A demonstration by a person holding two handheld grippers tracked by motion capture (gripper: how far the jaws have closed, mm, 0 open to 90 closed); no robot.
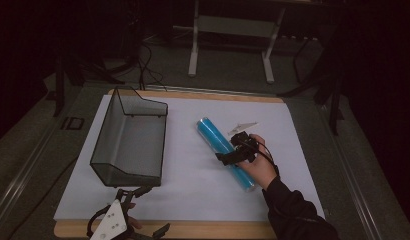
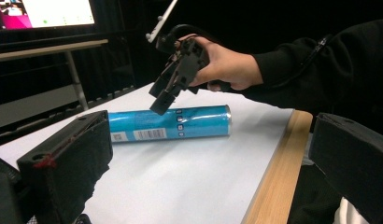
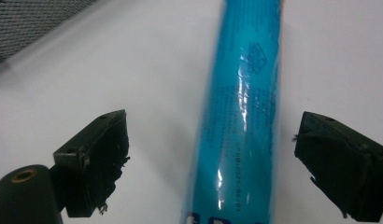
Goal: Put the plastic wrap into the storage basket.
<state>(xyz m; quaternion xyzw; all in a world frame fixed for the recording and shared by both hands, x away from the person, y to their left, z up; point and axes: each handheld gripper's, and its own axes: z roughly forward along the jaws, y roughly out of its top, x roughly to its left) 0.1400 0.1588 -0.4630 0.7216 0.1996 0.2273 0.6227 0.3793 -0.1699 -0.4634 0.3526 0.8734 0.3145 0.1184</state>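
1. Tube (image 1: 224, 152) lies flat on the white sheet (image 1: 193, 185), at 3 o'clock of the mesh basket (image 1: 130, 142).
2. Right gripper (image 1: 232, 157) hovers over it, jaws spread, straddling it.
3. Left gripper (image 1: 124, 200), at 6 o'clock, gapes empty.

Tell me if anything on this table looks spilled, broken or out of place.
Nothing looks spilled or broken. The blue tube lies on its side, diagonally on the white sheet, which may just be how it was set down. The right gripper hovers over it, jaws open on either side. The wire mesh basket stands upright and looks empty.
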